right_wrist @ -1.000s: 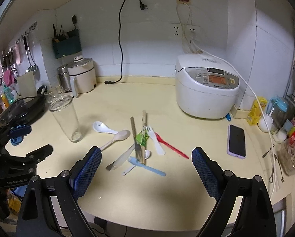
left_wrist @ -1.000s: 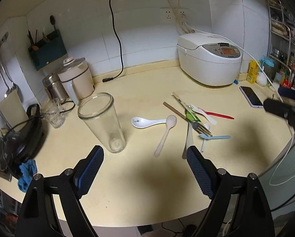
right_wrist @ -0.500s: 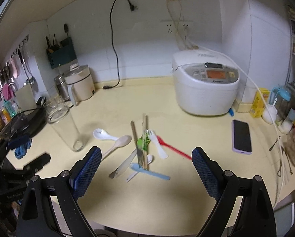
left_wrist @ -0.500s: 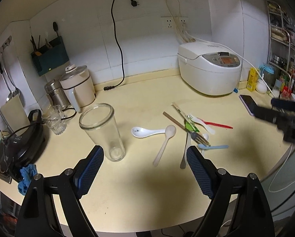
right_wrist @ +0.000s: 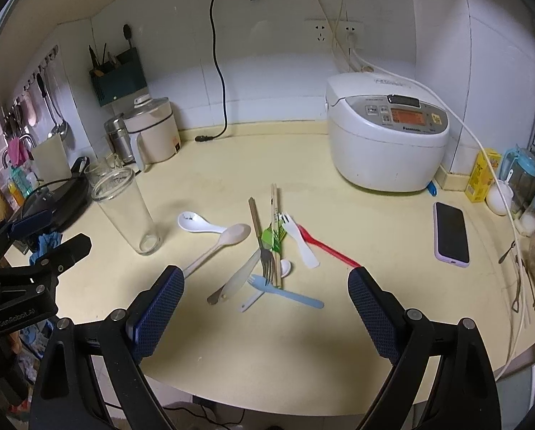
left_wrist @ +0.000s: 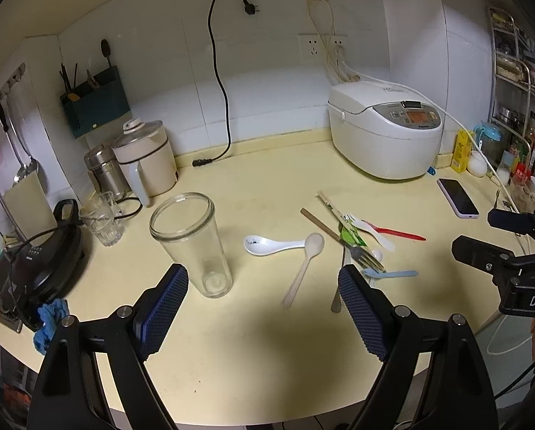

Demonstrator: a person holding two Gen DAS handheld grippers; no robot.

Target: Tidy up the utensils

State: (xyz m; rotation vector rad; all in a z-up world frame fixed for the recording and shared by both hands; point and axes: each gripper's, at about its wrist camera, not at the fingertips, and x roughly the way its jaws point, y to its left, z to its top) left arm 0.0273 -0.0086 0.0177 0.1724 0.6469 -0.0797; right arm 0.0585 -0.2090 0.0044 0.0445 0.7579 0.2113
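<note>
- Pale yellow countertop point(right_wrist: 303, 351) fills both views, a kitchen corner with white tiled walls behind it.
- Nearest the cameras: left gripper point(left_wrist: 264, 308) hovers over the counter's front edge, fingers spread wide, nothing between them.
- Right gripper point(right_wrist: 265, 304) likewise, fingers wide apart and empty, poised just in front of the utensil pile.
- That pile sits mid-counter: blue plastic fork point(right_wrist: 285, 292) closest, a metal fork point(right_wrist: 265, 258) and chopsticks point(right_wrist: 275, 229) crossing it, a white plastic fork point(right_wrist: 299, 240) and a red utensil point(right_wrist: 326, 247) on the pile's right.
- Left of the pile, a beige spoon point(right_wrist: 217, 247) touches the handle of a white ceramic spoon point(right_wrist: 199, 224).
- Further left of the pile stands a tall empty glass point(left_wrist: 192, 243), upright.
- Right of the pile, well apart, a phone point(right_wrist: 451, 233) lies flat.
- Behind the pile, a white rice cooker point(right_wrist: 386, 143) against the wall.
- Far left of the pile, at the back, a kettle point(left_wrist: 145, 161) and a wall-mounted utensil holder point(left_wrist: 95, 107).
</note>
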